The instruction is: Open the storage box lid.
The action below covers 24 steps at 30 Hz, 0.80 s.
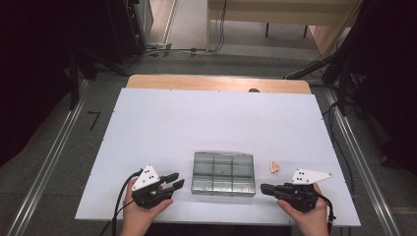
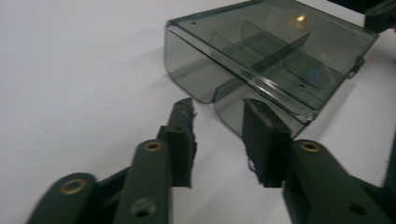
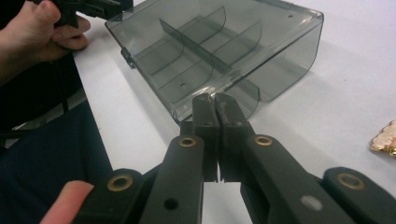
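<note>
Smoky clear box (image 1: 223,173), curved dividers

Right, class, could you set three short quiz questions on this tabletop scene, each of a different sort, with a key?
1. True or false: the right gripper has its jaws shut with nothing between them.
2. What lies on the table between the left gripper and the right gripper? A: a clear compartment box. B: a plate. C: a cup.
3. Which gripper is the small golden object nearer to?
Key: 1 true; 2 A; 3 the right gripper.
</note>
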Tool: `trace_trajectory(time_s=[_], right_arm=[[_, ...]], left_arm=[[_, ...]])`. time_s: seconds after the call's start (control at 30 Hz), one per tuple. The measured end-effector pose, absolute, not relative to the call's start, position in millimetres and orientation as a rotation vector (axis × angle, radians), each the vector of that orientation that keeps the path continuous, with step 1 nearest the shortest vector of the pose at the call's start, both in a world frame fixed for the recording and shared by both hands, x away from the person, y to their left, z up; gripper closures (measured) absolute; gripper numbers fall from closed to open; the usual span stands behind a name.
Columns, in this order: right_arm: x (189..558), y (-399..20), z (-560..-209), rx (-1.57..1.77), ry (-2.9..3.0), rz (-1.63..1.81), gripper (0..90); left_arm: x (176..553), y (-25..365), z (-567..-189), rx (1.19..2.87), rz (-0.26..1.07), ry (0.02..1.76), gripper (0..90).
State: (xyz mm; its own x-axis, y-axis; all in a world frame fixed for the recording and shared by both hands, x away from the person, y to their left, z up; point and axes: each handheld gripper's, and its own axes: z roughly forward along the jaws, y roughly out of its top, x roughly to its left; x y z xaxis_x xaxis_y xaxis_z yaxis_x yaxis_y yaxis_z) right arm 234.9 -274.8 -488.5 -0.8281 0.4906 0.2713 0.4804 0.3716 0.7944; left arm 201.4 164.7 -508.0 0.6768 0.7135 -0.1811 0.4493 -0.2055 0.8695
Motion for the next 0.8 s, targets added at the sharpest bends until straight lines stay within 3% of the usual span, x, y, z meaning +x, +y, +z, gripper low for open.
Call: trace_trajectory(time_s=[0.03,0.1,0.23,0.8], right_arm=[[235,-275,-488,0.918,2.593,1.496,86.9],[236,-276,-491,0.924,2.598,1.476,88.1],[238,-275,-495,0.912,2.618,1.444,88.2],[235,-266,-497,0.845,2.647,1.412,88.3]], left_arm=[[202,163,-508,1.858,0.307,0.913,67.5],[202,157,-509,1.882,0.288,0.896,78.4],[201,148,-510,1.922,0.265,0.863,88.8],[202,145,-511,1.932,0.195,0.839,89.2]])
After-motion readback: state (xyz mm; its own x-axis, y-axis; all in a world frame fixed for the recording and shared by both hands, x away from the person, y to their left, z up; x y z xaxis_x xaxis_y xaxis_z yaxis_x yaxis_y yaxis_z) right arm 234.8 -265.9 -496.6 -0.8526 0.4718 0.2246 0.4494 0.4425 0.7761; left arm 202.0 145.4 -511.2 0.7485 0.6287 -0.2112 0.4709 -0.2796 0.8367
